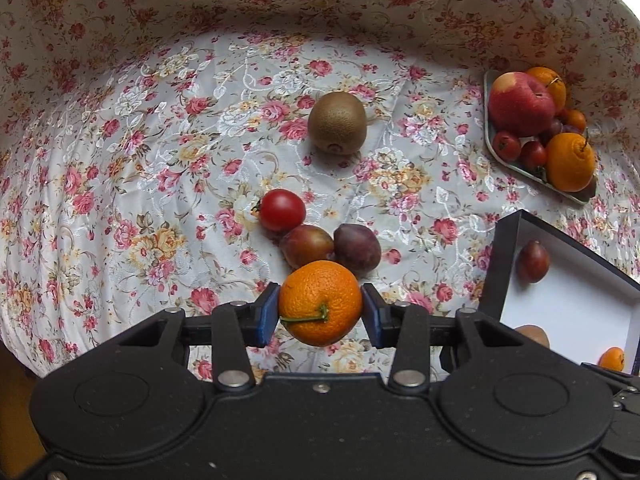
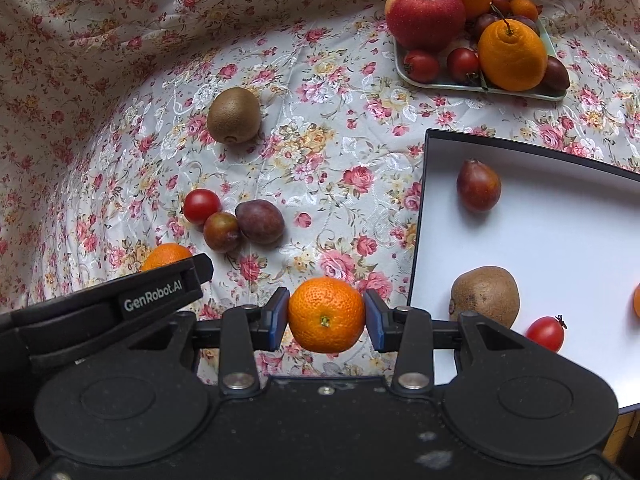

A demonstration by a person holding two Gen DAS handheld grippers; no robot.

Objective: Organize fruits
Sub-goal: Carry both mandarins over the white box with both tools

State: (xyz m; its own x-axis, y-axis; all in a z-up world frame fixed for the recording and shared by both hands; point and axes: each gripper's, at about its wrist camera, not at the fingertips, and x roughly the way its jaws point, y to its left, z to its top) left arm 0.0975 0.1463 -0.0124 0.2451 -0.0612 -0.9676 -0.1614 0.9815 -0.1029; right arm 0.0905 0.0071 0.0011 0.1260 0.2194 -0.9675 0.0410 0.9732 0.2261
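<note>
Left gripper (image 1: pixel 320 308): blue pads pressed on both sides of a stemmed mandarin (image 1: pixel 320 302), jaws partway closed around it. Fruit sits between the fingertips, above the floral cloth (image 1: pixel 120 160).

Right gripper (image 2: pixel 326 314): same hold on a second mandarin (image 2: pixel 326 314), pads touching each flank, just left of the white box (image 2: pixel 560 240).

Landmark: the white box.
- Inside the box, right wrist view: one plum (image 2: pixel 478 186), one kiwi (image 2: pixel 484 296), one cherry tomato (image 2: pixel 545 333), plus an orange sliver at the frame edge.
- Left of the box on the cloth: one kiwi (image 2: pixel 234 115), one cherry tomato (image 2: pixel 201 206), two plums (image 2: pixel 221 231) (image 2: pixel 259 221), the last three touching in a cluster.
- Beyond the box: green tray (image 2: pixel 440 80) with one apple (image 2: pixel 424 14), two large oranges, one small mandarin, two tomatoes in front, several dark plums partly hidden; plum count unclear.
</note>
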